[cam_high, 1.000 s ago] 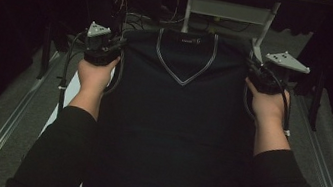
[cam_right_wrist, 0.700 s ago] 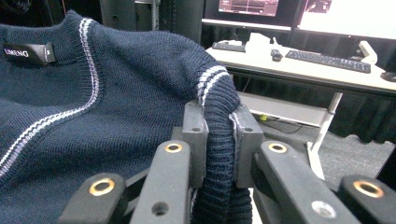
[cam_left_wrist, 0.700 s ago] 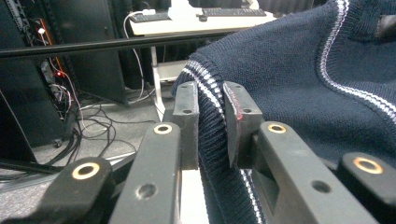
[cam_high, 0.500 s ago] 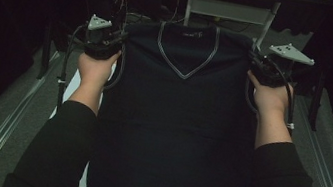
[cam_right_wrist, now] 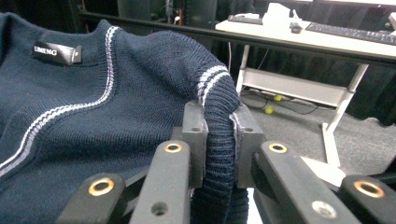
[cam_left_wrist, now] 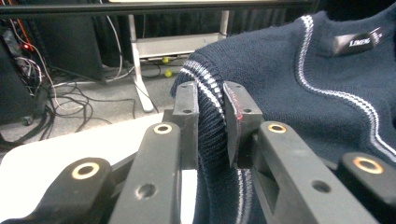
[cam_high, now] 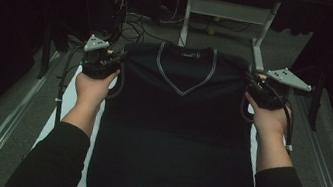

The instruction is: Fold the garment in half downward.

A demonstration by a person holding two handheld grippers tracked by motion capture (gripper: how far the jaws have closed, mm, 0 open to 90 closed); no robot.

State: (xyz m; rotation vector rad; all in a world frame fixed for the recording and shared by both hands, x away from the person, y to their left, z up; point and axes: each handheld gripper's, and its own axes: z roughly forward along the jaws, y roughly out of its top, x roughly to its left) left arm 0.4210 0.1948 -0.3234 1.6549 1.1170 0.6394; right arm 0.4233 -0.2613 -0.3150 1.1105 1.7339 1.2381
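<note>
A navy knitted vest with a V-neck lies spread down the middle of the high view, its long axis running from the bottom edge of the frame up toward the centre. The neck opening points to the top of the frame, the hem to the bottom, and the pale-striped V dips toward the viewer. It rests on a white table, whose surface shows as narrow strips at either side of the cloth.

The left gripper, left of centre in the high view, has its jaws closed onto the ribbed armhole edge at the vest's shoulder; in the left gripper view the striped rib is pinched between the two black jaws, nearly together. The right gripper, right of centre, grips the opposite shoulder the same way, and in the right gripper view the folded rib fills the narrow gap between its jaws.
</note>
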